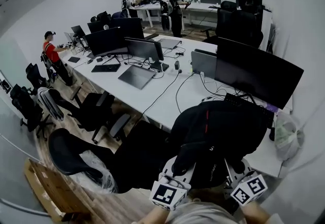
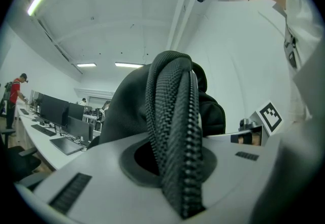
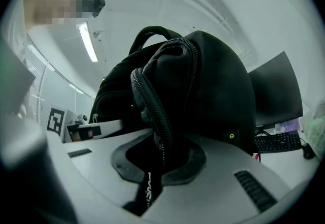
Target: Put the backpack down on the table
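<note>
Backpack (image 1: 218, 136), black fabric, rounded bulk, ribbed zipper (image 2: 192, 157)

- In the head view, the backpack (image 1: 218, 136) hides the jaws of my left hand-held gripper (image 2: 175, 167) and right hand-held gripper (image 3: 157, 162).
- Beneath the backpack, I can't tell whether it touches the surface (image 1: 198, 98).

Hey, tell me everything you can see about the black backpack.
The backpack is black, soft woven fabric, rounded, with a coarse zipper along its opening, a top loop handle and a thin red stripe. The left gripper and right gripper are each shut on its zippered edge, holding it at the near edge of the white table; contact with the table is unclear.
</note>
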`<state>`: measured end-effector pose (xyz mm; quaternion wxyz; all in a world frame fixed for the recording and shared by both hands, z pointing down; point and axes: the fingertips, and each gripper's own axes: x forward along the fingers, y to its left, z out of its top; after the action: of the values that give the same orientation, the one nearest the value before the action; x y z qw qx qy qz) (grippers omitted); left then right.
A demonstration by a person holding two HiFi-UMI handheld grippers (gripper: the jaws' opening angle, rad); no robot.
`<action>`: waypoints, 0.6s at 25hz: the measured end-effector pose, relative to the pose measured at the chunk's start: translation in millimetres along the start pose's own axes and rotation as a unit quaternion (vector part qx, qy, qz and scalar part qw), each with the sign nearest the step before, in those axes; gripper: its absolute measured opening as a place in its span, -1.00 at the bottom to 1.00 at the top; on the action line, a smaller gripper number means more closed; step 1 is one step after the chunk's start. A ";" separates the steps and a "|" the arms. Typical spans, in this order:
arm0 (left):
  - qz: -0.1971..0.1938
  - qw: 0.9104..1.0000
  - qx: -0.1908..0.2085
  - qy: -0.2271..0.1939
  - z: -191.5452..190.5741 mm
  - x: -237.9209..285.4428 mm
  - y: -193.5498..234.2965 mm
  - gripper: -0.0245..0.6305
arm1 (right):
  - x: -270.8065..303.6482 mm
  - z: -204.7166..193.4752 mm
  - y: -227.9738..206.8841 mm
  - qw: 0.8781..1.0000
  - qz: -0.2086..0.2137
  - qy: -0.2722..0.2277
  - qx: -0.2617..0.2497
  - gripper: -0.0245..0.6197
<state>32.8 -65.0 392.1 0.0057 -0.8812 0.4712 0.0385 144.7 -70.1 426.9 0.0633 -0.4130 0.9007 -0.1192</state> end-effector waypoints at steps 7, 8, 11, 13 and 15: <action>0.006 1.000 0.007 -0.004 2.4 16.9 16.0 -0.81 | 19.5 7.1 -11.0 1.000 0.003 -0.002 0.003 -0.83; 0.005 1.000 0.002 -0.004 3.7 20.4 18.1 -0.81 | 22.8 7.6 -12.8 1.000 0.004 -0.002 0.004 -0.83; 0.005 1.000 -0.006 -0.003 3.5 30.3 30.0 -0.81 | 36.5 8.3 -17.8 1.000 0.004 -0.003 0.005 -0.83; 0.003 1.000 -0.005 -0.002 2.3 38.6 41.6 -0.81 | 49.5 8.5 -22.5 1.000 0.002 -0.003 0.008 -0.83; 0.000 1.000 -0.005 -0.003 1.0 48.8 53.2 -0.81 | 63.2 8.7 -29.5 1.000 -0.003 -0.002 0.008 -0.83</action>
<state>15.6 -135.0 388.9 0.0025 -0.8810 0.4712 0.0433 126.9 -138.1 425.3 0.0683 -0.4151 0.8984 -0.1258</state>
